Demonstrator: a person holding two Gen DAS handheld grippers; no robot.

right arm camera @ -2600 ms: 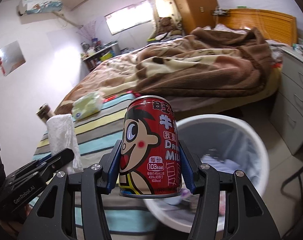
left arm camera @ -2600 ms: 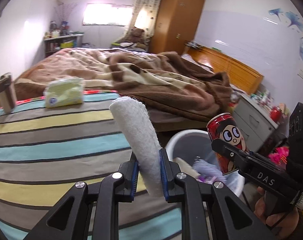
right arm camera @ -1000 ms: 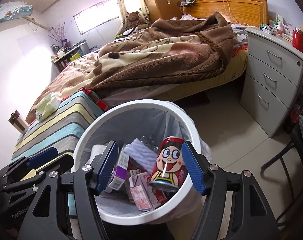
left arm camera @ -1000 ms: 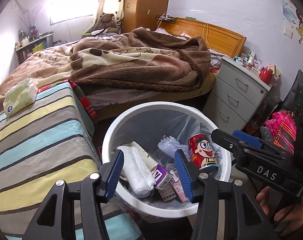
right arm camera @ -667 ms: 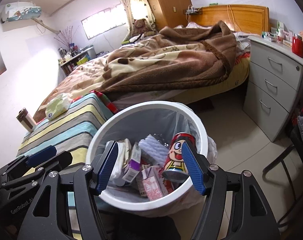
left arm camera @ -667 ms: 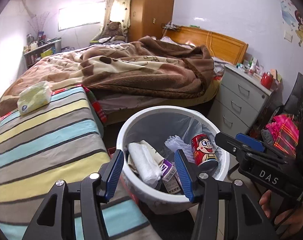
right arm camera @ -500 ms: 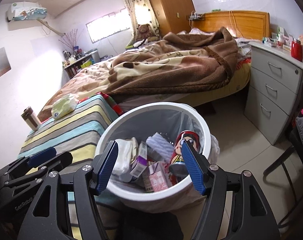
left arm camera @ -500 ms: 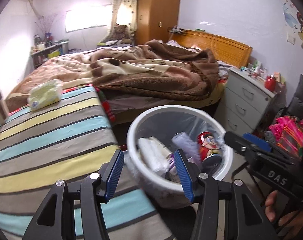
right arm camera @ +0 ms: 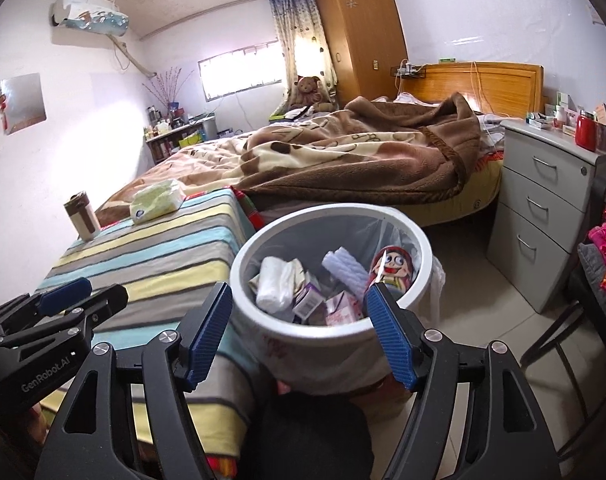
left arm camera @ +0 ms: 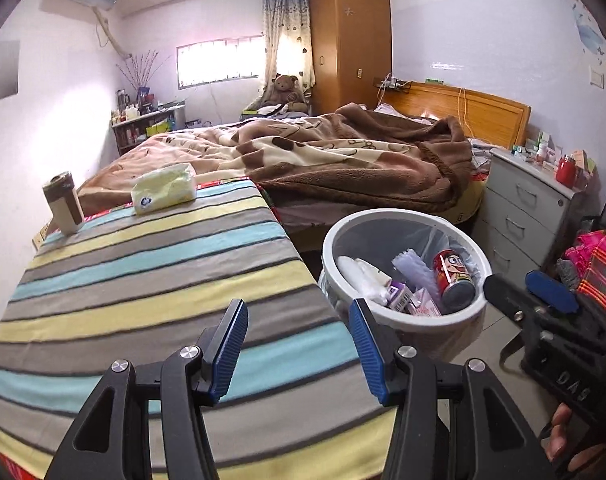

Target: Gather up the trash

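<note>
A white trash bin [left arm camera: 407, 216] stands on the floor beside the striped table [left arm camera: 143, 280]. In it lie a red cartoon drink can [left arm camera: 453, 276], a white rolled tissue [left arm camera: 363, 278] and several small cartons. The bin [right arm camera: 331, 212], can [right arm camera: 391, 266] and tissue [right arm camera: 275, 284] also show in the right wrist view. My left gripper [left arm camera: 297, 346] is open and empty above the table's near edge. My right gripper [right arm camera: 299, 332] is open and empty, just in front of the bin's near rim.
On the table's far end stand a brown-and-white tumbler [left arm camera: 63, 208] and a pale green tissue pack [left arm camera: 165, 192]. A bed with a brown blanket [left arm camera: 343, 160] lies behind. A grey drawer cabinet [left arm camera: 531, 208] stands right of the bin.
Both grippers let go of the tissue and the can into the bin, then pulled back and up. The left gripper swung left over the table.
</note>
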